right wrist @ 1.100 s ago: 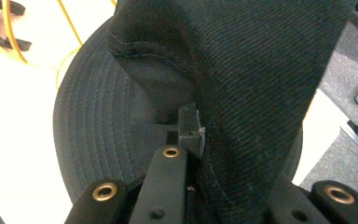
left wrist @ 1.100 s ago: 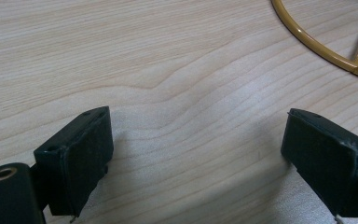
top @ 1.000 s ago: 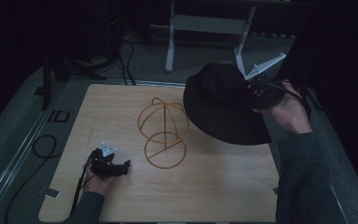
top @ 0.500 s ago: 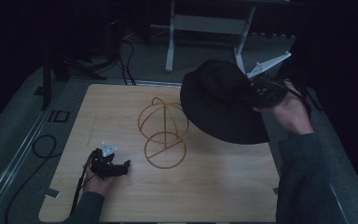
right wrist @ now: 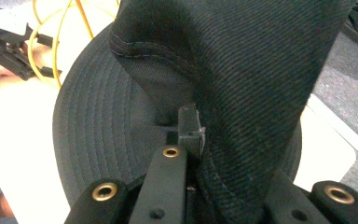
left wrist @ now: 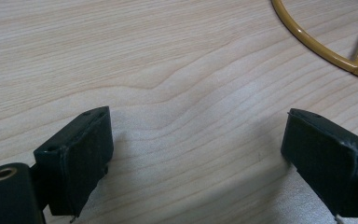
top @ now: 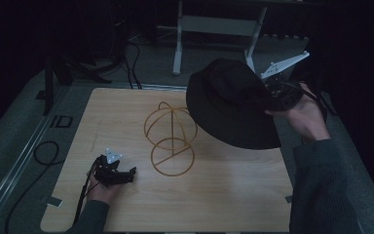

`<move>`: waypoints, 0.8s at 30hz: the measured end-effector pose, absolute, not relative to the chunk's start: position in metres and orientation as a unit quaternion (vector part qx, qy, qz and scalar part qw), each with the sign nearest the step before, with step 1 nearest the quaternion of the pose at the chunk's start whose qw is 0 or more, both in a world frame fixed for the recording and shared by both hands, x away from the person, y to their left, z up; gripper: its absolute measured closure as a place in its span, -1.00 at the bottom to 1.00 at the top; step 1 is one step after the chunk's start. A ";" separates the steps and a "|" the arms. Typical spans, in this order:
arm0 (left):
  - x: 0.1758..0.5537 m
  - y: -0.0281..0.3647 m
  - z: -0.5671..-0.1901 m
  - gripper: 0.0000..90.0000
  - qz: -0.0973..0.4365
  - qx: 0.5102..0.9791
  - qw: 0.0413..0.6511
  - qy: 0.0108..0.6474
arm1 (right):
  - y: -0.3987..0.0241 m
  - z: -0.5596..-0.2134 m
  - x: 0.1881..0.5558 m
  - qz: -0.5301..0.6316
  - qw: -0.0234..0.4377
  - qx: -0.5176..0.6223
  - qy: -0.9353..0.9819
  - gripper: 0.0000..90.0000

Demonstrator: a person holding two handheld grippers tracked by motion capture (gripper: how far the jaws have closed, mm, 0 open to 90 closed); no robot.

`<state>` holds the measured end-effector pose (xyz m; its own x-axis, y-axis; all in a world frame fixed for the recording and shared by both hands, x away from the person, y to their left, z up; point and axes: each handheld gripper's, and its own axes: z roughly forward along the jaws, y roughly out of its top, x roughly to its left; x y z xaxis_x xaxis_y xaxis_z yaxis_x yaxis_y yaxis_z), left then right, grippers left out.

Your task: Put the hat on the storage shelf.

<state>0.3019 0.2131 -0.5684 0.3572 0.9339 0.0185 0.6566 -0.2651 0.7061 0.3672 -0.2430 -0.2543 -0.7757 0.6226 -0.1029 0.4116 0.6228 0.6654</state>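
Right gripper [top: 272, 100] at 2 o'clock over the bench [top: 233, 204], fingers clamped together on the black bucket hat [top: 229, 109]. In the right gripper view, pinched on a fold of the crown fabric [right wrist: 242, 70], brim [right wrist: 98, 140] hanging below and away. Hat aloft, clear of the bench, brim drooping toward 5 o'clock, crown tipped toward 11 o'clock. Probably held high and off to 1 side to leave room for lining the open underside up over the stand.

Gold wire hat stand [top: 170, 139] upright near bench centre, round base ring flat on the wood, looped dome on top. Hat's near edge overlapping the stand's 3 o'clock side in the high view; touching or not, cannot tell from that angle. Judged the likely landing spot for the hat.

Left gripper [top: 114, 173] resting at 8 o'clock of the stand, fingers [left wrist: 74, 158] wide apart, nothing between them, bare wood under them. Arc of the stand's base ring [left wrist: 317, 44] just ahead at 1 o'clock in the left gripper view. Parked low and near, perhaps ready to steady the base.

Against 1 second earlier: hat, right hand, left gripper and stand in practically the same places. No visible shift in grip or in hat tilt. Pause rather than travel.
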 end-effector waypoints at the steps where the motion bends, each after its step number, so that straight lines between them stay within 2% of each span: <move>1: 0.302 0.213 -0.569 -0.79 0.223 0.763 0.311 0.521 | -0.243 -0.254 0.367 0.324 0.163 0.290 0.885 0.94; 24: 0.302 0.213 -0.568 -0.79 0.223 0.763 0.310 0.521 | -0.231 -0.250 0.364 0.349 0.159 0.272 0.882 0.94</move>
<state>0.3019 0.2130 -0.5684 0.3571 0.9339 0.0169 0.6579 -0.2643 0.7052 0.3640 -0.2313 -0.2496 -0.8013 0.5916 -0.0894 0.3699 0.6073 0.7031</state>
